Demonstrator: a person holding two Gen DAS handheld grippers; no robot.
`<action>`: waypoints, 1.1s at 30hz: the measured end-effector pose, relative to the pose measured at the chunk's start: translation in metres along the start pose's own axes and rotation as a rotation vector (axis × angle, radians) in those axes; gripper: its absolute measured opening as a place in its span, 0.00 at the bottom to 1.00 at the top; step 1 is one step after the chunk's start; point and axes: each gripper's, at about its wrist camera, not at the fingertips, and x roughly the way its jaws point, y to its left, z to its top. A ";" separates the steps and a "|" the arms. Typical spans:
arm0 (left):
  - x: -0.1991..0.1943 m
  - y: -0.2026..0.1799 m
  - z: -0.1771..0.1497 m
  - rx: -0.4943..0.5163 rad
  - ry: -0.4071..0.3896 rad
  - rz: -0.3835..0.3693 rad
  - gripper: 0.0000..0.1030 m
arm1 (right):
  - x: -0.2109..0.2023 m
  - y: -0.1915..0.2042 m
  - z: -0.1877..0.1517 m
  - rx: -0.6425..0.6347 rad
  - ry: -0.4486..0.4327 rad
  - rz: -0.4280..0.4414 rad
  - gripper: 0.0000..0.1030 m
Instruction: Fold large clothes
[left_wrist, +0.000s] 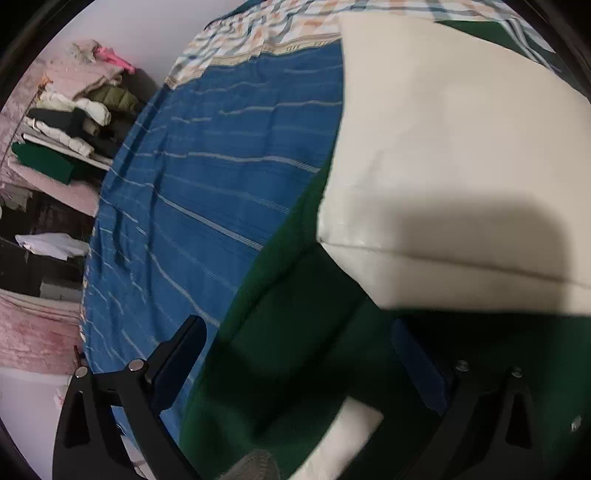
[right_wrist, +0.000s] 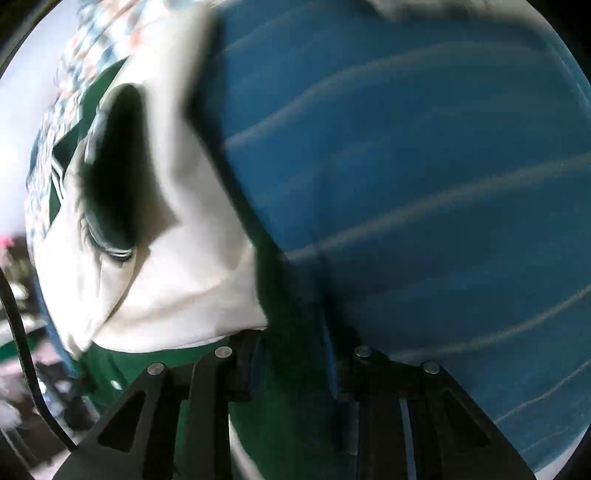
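A large green and white jacket (left_wrist: 443, 147) lies on a bed's blue striped cover (left_wrist: 221, 184). In the left wrist view my left gripper (left_wrist: 299, 354) hangs open and wide above the jacket's green part (left_wrist: 280, 314), with nothing between its fingers (left_wrist: 184, 350). The right wrist view shows the jacket's white panel (right_wrist: 166, 288) and dark collar opening (right_wrist: 114, 166) at left. My right gripper (right_wrist: 291, 365) has its fingers close together at the jacket's green edge (right_wrist: 291, 398), and green cloth fills the narrow gap between the pads. This view is blurred.
A plaid cloth (left_wrist: 258, 33) lies at the far end of the bed. Beside the bed at left stands a pile of folded clothes (left_wrist: 74, 122), with a pink rug (left_wrist: 33, 332) below. The blue cover (right_wrist: 424, 184) stretches to the right of the jacket.
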 end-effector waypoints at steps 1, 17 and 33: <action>-0.002 0.001 0.002 0.000 -0.006 -0.002 0.99 | -0.003 0.004 -0.002 -0.020 0.001 -0.017 0.31; 0.024 0.016 0.054 0.120 -0.048 -0.005 1.00 | -0.001 0.027 -0.027 -0.039 -0.006 -0.227 0.29; -0.010 0.080 -0.143 0.037 0.171 0.043 1.00 | 0.069 0.176 -0.256 -0.220 0.527 0.279 0.40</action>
